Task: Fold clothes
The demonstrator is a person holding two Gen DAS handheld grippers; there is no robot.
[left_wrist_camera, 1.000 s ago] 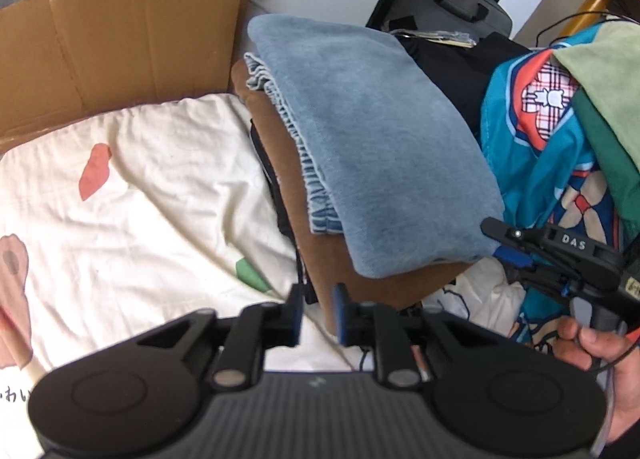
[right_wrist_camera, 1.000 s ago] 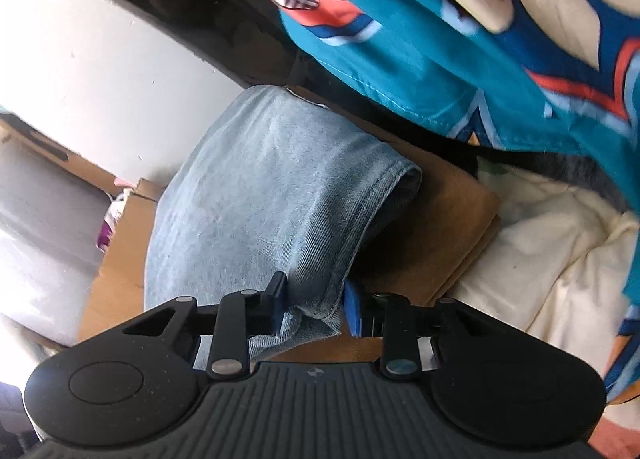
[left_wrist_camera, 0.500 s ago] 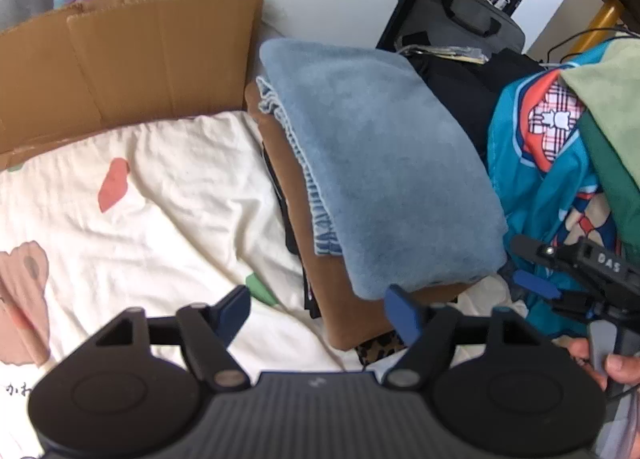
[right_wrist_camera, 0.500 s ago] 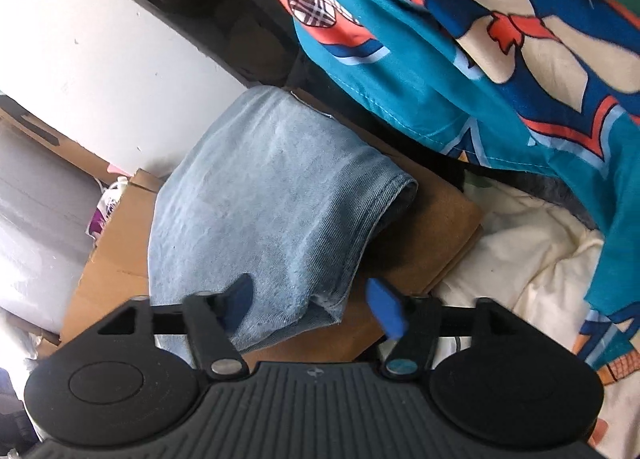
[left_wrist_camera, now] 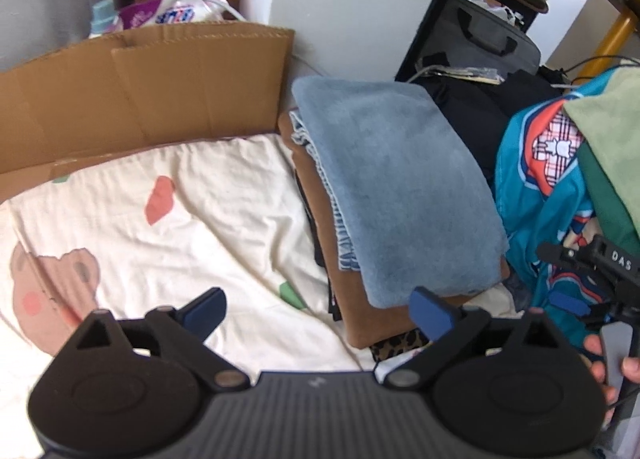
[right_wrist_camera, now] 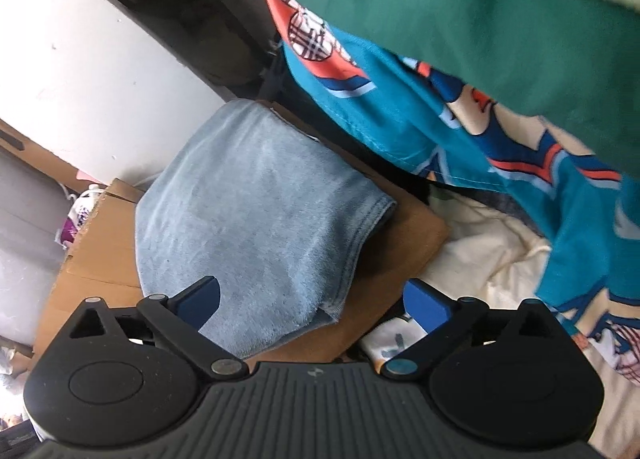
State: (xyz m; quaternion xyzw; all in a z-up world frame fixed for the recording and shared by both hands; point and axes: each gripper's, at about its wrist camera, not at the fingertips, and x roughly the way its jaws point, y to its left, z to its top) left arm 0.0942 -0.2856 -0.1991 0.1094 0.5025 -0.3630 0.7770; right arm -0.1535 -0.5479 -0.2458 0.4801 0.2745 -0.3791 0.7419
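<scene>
Left wrist view showed the left gripper [left_wrist_camera: 318, 309] with jaws spread wide, empty, above a cream printed sheet [left_wrist_camera: 168, 227]. A folded blue garment [left_wrist_camera: 396, 195] lay atop a folded brown garment [left_wrist_camera: 352, 311], beside a cardboard box [left_wrist_camera: 140, 91]. The right gripper [right_wrist_camera: 312, 301] likewise stood apart, empty, near a teal patterned garment [right_wrist_camera: 400, 99].

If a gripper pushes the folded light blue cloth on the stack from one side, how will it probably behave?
The light blue cloth looks soft and loosely folded, so it would probably bunch or partly unfold rather than slide whole. It lies on a brown folded garment, whose fabric may grip it. Its layered hem edges hang loose, so they may shift first.
</scene>
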